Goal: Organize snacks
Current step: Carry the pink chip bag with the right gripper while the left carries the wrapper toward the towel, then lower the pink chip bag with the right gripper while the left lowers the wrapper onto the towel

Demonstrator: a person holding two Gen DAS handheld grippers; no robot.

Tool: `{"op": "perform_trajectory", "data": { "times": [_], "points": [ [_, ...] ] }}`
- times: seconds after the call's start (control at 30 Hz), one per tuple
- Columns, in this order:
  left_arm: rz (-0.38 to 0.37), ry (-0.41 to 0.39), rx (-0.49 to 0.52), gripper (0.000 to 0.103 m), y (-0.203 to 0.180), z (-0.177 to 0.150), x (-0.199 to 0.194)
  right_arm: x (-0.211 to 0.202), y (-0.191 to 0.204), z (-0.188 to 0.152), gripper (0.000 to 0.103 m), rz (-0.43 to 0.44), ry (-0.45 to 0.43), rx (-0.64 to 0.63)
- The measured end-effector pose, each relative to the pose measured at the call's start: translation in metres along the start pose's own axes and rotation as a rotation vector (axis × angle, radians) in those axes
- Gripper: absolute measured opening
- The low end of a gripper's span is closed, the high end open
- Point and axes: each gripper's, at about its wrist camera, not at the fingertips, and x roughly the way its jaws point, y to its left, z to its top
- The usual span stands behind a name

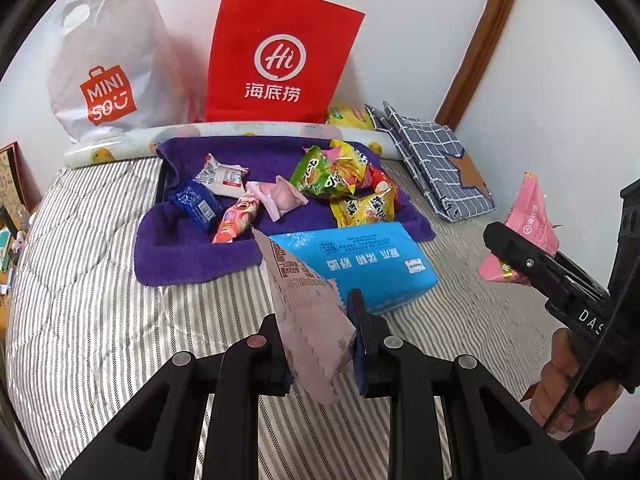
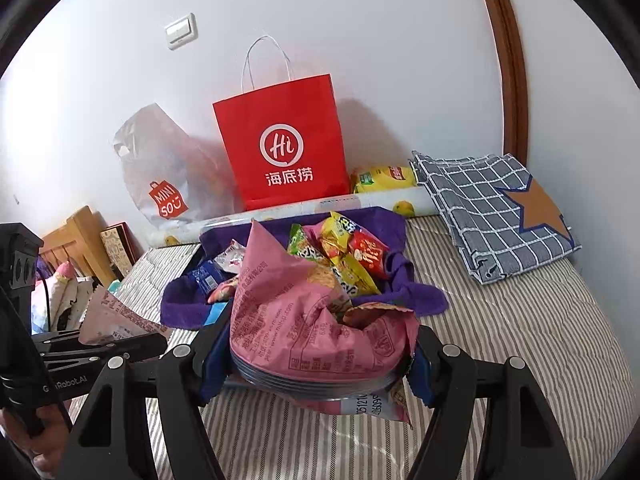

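A: Pale pink wrapper [image 1: 308,312] is sitting pinched in the left gripper [image 1: 320,344], just short of the purple towel [image 1: 180,256].

B: Right gripper [image 2: 316,364] is clamping a pink packet [image 2: 304,320]; snacks [image 1: 344,184] are lying piled on that towel, red bag [image 1: 276,56] standing beyond.

Left gripper [image 1: 320,344] — fingers closed on a pale packet [image 1: 308,304], held level. Right gripper [image 2: 316,364] — fingers clamped on a pink packet [image 2: 304,320], raised beside it.
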Motion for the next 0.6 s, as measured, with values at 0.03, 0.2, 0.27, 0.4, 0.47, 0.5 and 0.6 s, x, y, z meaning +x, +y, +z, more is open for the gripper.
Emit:
{"op": "perform_trajectory", "data": {
  "times": [0.03, 0.2, 0.27, 0.4, 0.47, 0.5, 0.6],
  "points": [
    [-0.004, 0.000, -0.001, 0.022, 0.001, 0.001, 0.000, 0.001, 0.000, 0.001, 0.070, 0.002, -0.001, 0.000],
    [-0.006, -0.004, -0.003, 0.022, 0.003, 0.010, 0.002, 0.008, 0.001, 0.009, 0.070, 0.000, -0.004, 0.001],
    [-0.006, -0.009, -0.003, 0.022, 0.004, 0.015, 0.003, 0.011, 0.001, 0.013, 0.070, 0.003, -0.006, 0.003],
    [-0.014, -0.016, -0.009, 0.022, 0.007, 0.024, 0.003, 0.016, 0.002, 0.022, 0.070, 0.002, -0.010, 0.001],
    [-0.016, -0.020, -0.009, 0.022, 0.008, 0.030, 0.005, 0.018, 0.003, 0.026, 0.070, 0.007, -0.016, -0.001],
    [-0.014, -0.020, -0.009, 0.022, 0.009, 0.032, 0.006, 0.020, 0.003, 0.029, 0.070, 0.009, -0.019, -0.003],
    [-0.009, -0.020, -0.009, 0.022, 0.011, 0.039, 0.008, 0.027, 0.004, 0.037, 0.070, 0.014, -0.019, -0.006]
  ]
}}
